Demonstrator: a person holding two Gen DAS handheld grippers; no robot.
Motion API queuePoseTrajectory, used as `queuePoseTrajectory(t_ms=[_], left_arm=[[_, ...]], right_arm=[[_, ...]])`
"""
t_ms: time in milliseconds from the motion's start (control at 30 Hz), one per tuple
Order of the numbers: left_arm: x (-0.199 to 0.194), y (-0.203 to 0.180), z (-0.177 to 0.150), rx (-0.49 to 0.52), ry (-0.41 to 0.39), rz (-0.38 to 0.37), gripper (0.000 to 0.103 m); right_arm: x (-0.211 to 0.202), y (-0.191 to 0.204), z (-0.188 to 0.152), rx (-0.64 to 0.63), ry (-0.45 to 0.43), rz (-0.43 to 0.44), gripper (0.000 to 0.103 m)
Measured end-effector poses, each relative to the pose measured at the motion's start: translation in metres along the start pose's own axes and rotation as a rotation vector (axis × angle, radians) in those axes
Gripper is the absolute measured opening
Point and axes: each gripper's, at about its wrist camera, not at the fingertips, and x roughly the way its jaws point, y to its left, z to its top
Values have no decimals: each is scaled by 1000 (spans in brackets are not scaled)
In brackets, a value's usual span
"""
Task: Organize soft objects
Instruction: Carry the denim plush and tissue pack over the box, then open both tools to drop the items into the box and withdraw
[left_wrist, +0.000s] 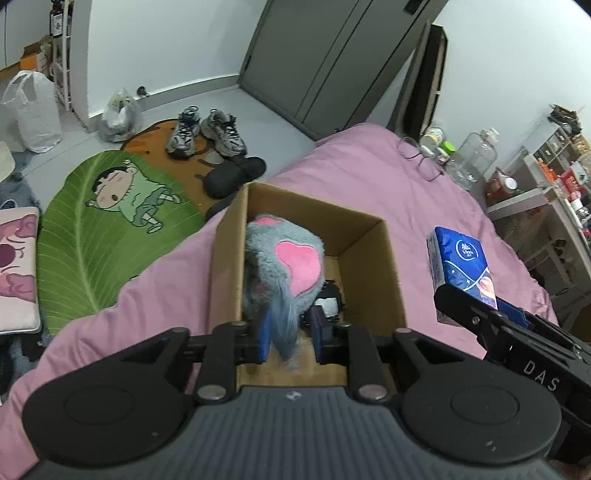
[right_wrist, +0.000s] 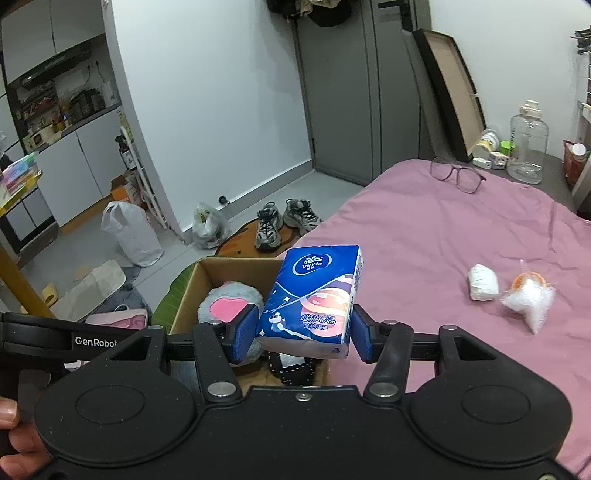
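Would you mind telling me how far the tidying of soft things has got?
Done: a dark item lies in the cardboard box. In hand: the left gripper lowers the grey-pink plush toy in; the right gripper holds the blue tissue pack. Left: white bundle, clear bag.

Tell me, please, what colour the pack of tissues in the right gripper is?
The tissue pack is mainly blue with white and pink print, best seen in the right wrist view.
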Motion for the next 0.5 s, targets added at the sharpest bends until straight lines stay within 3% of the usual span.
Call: queuePoseTrajectory(t_ms=[300, 367, 433, 500], left_arm=[[-13, 4, 5, -26, -50, 22, 22], [-13, 3, 6, -21, -54, 29, 23], [-13, 2, 6, -15, -56, 37, 26], [-13, 1, 7, -14, -61, 41, 29]], right_arm=[[16, 7, 5, -25, 7, 20, 53], [19, 7, 9, -30, 4, 39, 56], [22, 7, 13, -35, -1, 49, 67], [22, 4, 15, -38, -3, 29, 71]])
